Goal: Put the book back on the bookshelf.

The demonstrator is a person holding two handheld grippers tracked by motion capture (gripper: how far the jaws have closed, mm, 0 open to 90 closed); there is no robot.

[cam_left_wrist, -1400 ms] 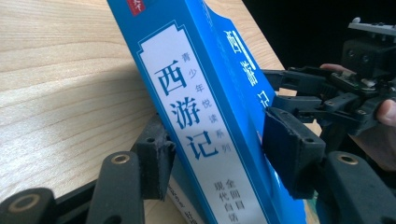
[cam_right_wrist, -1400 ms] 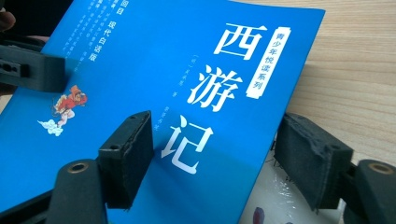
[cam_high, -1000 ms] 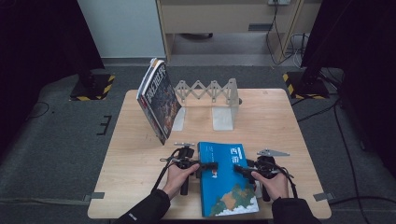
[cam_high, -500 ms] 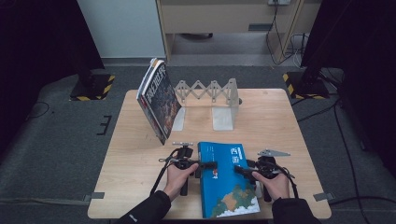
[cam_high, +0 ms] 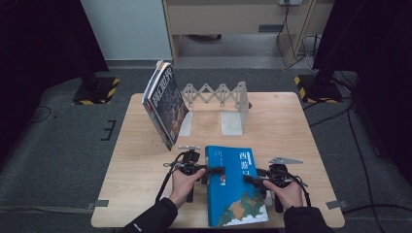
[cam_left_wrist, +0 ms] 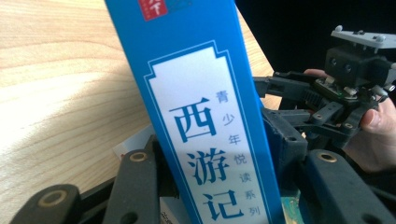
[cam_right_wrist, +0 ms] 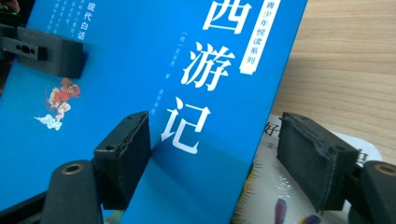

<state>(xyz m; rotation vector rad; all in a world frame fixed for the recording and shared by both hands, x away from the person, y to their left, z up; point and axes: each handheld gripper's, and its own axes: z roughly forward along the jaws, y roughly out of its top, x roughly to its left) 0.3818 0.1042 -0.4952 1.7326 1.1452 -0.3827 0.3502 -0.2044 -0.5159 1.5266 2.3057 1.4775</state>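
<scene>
While blue book [cam_high: 235, 187] lies flat, left tongs [cam_high: 214, 171] straddle spine, closing; right tongs [cam_high: 250, 178] opening, ungripped.

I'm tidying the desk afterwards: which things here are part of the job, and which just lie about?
In the job: blue book, left gripper, right gripper, white book beneath.
Lying about: leaning book, metal book rack, table.

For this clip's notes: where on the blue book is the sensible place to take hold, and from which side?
Grip the blue book at its spine edge, coming in level from the table's left, as the left gripper does. The book lies flat on another book, so that thick edge offers two faces for the jaws. The right gripper, jaws lately opening, steadies the opposite long edge.
</scene>
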